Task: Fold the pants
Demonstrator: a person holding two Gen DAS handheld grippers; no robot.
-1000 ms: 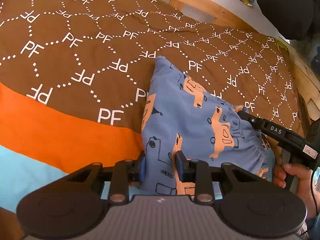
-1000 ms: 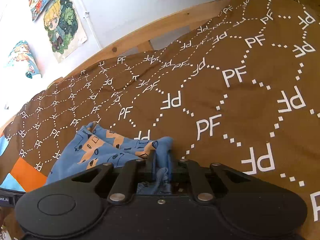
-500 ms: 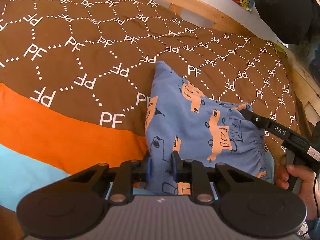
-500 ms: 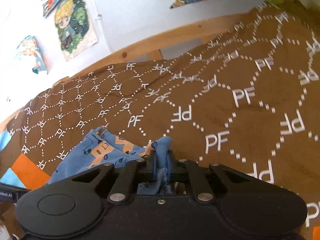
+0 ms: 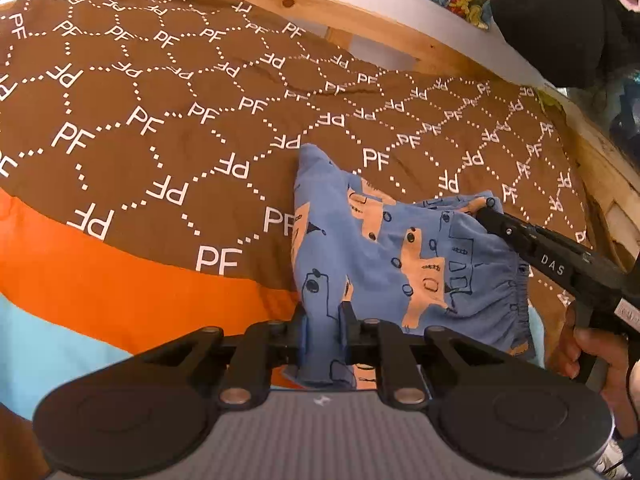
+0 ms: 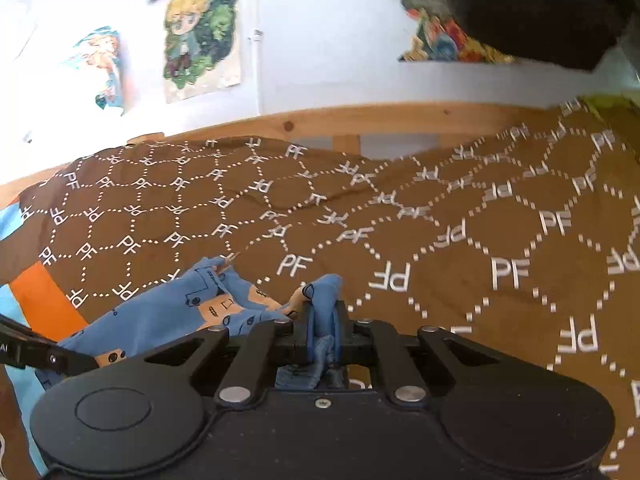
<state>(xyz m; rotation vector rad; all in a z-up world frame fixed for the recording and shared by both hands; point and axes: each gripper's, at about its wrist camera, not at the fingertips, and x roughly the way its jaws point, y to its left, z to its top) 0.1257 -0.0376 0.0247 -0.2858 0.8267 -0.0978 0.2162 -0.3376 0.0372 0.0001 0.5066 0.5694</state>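
The blue pants (image 5: 384, 256) with orange vehicle prints lie bunched on the brown blanket (image 5: 160, 128). My left gripper (image 5: 323, 320) is shut on the near edge of the pants. My right gripper (image 6: 323, 320) is shut on a fold of the pants (image 6: 208, 304) by the elastic waistband. In the left wrist view the right gripper (image 5: 490, 210) reaches in from the right, its tip in the cloth, held by a hand. The pants are lifted between the two grippers, and their far corner rests on the blanket.
The blanket has orange (image 5: 120, 280) and light blue (image 5: 48, 344) bands at the near side. A wooden bed rail (image 6: 360, 120) runs along the far edge, with a white wall and posters (image 6: 200, 32) behind. A black object (image 5: 560, 20) sits at the upper right.
Both grippers have risen and tilted up with the pants held. The waistband side has lifted higher and the cloth bunches more. More wall and rail show in the right wrist view.
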